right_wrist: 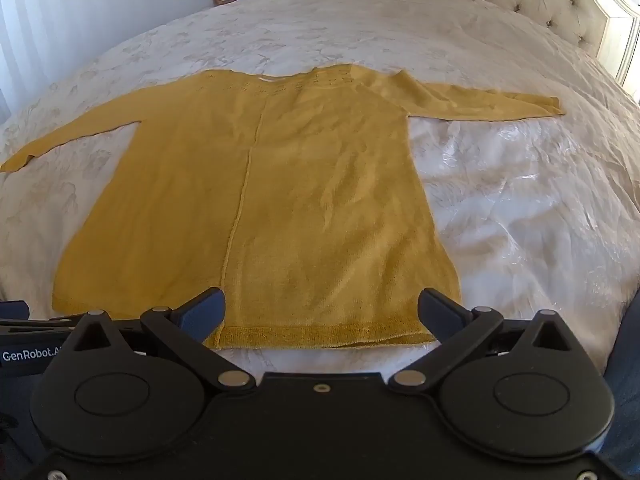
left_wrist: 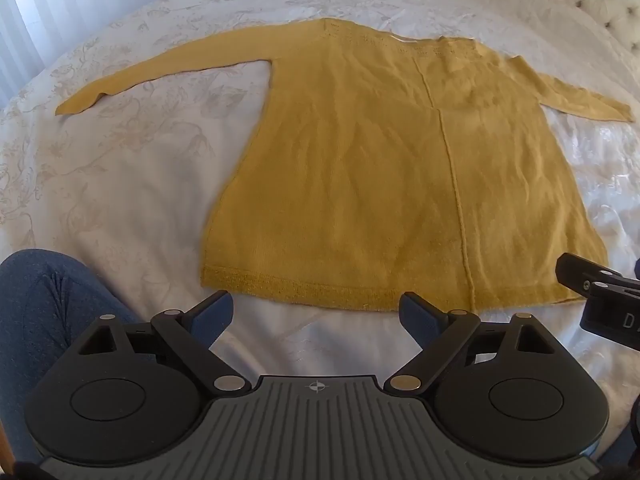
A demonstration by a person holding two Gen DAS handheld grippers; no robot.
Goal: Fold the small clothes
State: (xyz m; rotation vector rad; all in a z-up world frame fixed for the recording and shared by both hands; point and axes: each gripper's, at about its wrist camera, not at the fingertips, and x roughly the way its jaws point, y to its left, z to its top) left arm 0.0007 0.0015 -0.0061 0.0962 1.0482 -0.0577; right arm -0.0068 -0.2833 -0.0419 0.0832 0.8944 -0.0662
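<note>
i am holding both the left gripper [left_wrist: 316,314] and the right gripper [right_wrist: 320,314] wide open and empty, and the yellow sweater [right_wrist: 256,208] is lying at 12 o'clock, its long axis running away from me, its hem nearer my right gripper.

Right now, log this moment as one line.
sweater: flat on bed, unfolded | left gripper: open | right gripper: open, at hem

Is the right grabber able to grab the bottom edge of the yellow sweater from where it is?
Probably yes. The right gripper is open, with the yellow sweater lying flat and its hem between the fingers. Nothing covers that edge.
</note>
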